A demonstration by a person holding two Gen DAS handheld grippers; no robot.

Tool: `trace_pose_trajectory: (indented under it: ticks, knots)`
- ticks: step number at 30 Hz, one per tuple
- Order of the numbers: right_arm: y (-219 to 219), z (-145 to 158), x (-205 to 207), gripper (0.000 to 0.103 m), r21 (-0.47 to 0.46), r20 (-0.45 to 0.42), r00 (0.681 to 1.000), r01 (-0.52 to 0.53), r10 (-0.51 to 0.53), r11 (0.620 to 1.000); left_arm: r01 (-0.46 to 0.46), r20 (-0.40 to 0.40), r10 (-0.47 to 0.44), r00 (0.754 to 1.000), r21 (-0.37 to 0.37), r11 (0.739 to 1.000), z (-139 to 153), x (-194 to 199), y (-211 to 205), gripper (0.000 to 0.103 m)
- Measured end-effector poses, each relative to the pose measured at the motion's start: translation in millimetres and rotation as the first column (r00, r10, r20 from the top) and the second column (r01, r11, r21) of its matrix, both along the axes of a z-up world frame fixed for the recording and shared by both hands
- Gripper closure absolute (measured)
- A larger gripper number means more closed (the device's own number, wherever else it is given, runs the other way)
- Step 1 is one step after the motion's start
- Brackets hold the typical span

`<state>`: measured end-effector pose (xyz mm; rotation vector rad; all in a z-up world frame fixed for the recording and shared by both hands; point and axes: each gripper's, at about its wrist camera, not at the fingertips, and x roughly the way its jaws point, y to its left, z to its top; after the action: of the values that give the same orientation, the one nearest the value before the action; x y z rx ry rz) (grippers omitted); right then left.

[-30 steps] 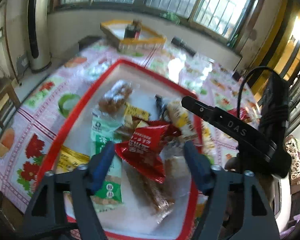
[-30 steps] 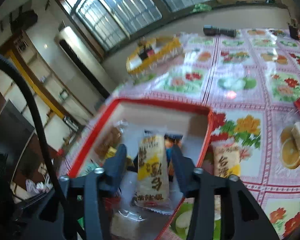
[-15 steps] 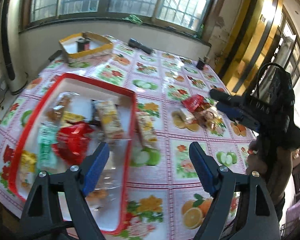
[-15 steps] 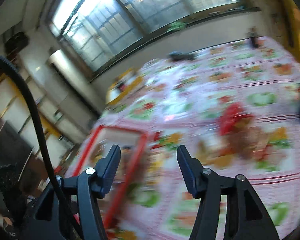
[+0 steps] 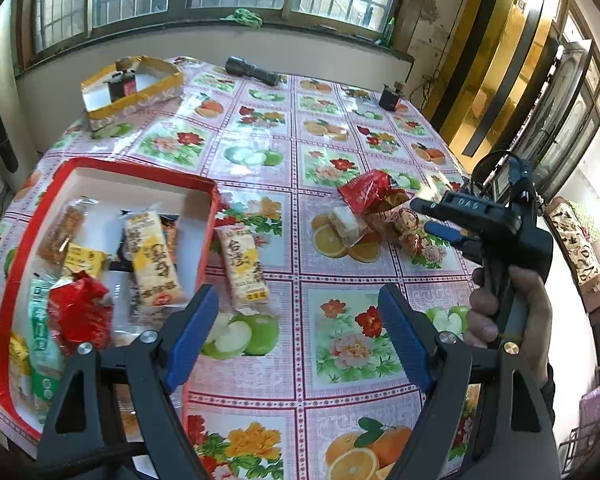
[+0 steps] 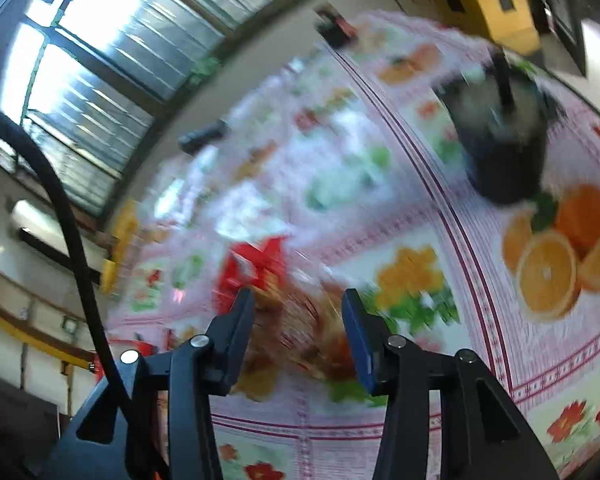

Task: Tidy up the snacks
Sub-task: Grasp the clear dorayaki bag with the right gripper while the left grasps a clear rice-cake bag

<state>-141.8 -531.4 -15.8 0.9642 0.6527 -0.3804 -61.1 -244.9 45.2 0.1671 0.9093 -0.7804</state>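
A red-rimmed white tray (image 5: 210, 216) at the left holds several wrapped snacks, among them a yellow-and-white bar (image 5: 150, 258) and a red packet (image 5: 78, 312). Another yellow-and-white bar (image 5: 242, 262) lies on the cloth just right of the tray. A pile of loose snacks with a red packet (image 5: 366, 192) lies mid-right. My left gripper (image 5: 298, 330) is open and empty above the tablecloth. My right gripper (image 5: 432, 216) is open over that pile; in its blurred own view (image 6: 298, 306) the jaws straddle brownish snacks (image 6: 296, 332) beside the red packet (image 6: 256, 266).
A yellow cardboard box (image 5: 130, 88) with a dark item stands at the far left. A black flashlight (image 5: 252, 70) lies at the far edge. A small dark object (image 5: 389, 98) sits far right. A dark blurred object (image 6: 500, 148) shows in the right wrist view.
The right gripper let go of the yellow-and-white bar in the tray and swung right to the loose pile. The left gripper pulled back from the tray and turned right.
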Motion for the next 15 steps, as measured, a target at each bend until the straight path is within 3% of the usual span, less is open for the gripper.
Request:
trace_pose_trajectory:
  ticks: [9, 13, 15]
  knots:
    - [13, -5, 25, 0.055, -0.042, -0.070, 0.997, -0.024, 0.021, 0.999, 0.010, -0.022, -0.010, 1.000, 0.002, 1.000, -11, -1, -10, 0.021]
    - [20, -5, 35, 0.054, -0.124, -0.122, 0.992, -0.048, 0.033, 0.991, 0.006, -0.030, -0.006, 1.000, 0.008, 1.000, -12, 2, -15, 0.021]
    - [24, -4, 38, 0.062, -0.174, -0.158, 0.987, -0.063, 0.035, 0.983, 0.010, -0.025, -0.009, 1.000, 0.017, 1.000, -13, 4, -21, 0.021]
